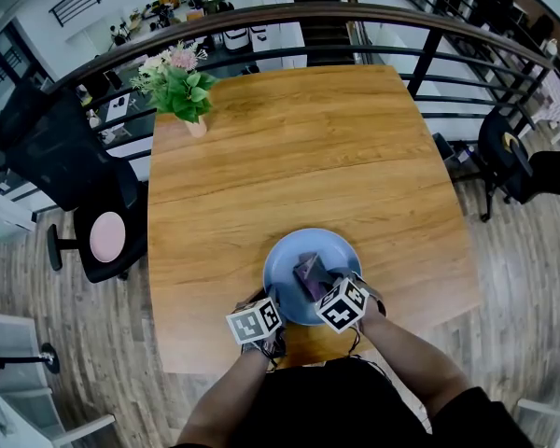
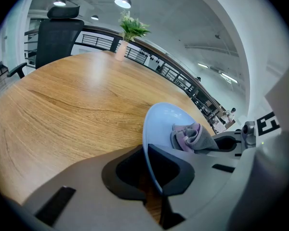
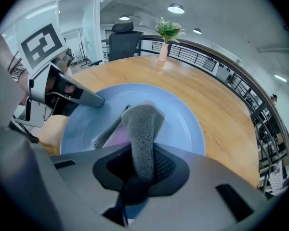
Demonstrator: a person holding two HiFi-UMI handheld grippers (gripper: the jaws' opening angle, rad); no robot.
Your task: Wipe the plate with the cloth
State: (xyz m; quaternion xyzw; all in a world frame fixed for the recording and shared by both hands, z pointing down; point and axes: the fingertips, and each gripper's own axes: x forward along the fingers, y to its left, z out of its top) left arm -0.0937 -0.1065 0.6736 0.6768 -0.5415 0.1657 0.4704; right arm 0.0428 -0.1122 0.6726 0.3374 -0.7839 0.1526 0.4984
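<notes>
A wooden table (image 1: 299, 147) stands beside a dark railing (image 1: 373, 15) that overlooks a lower floor with desks. Seen from above, a blue plate (image 1: 282, 250) sits near the table's close edge, in front of the person. A crumpled grey and purple cloth (image 1: 310, 271) lies on the plate, toward its near right side.

The right gripper (image 1: 321, 286) reaches over the plate's near right rim. Its jaws are closed tight on a fold of the cloth, which stands up between them. The left gripper (image 1: 268, 300) is at the plate's near left rim, with its jaws nearly together and the thin edge of the plate clamped between them.

Farther out, a small vase of pink and white flowers (image 1: 179, 82) stands at the table's far left corner, well apart from the plate. A black office chair (image 1: 61, 152) and a seat with a pink cushion (image 1: 107, 236) stand left of the table. Nothing lies between the plate and the vase.

The head view hides both sets of jaws under the marker cubes. The left gripper view shows the rim running edge-on between its pads. The right gripper view shows the cloth's fuzzy grey texture and the left gripper's tip touching the plate's rim.
</notes>
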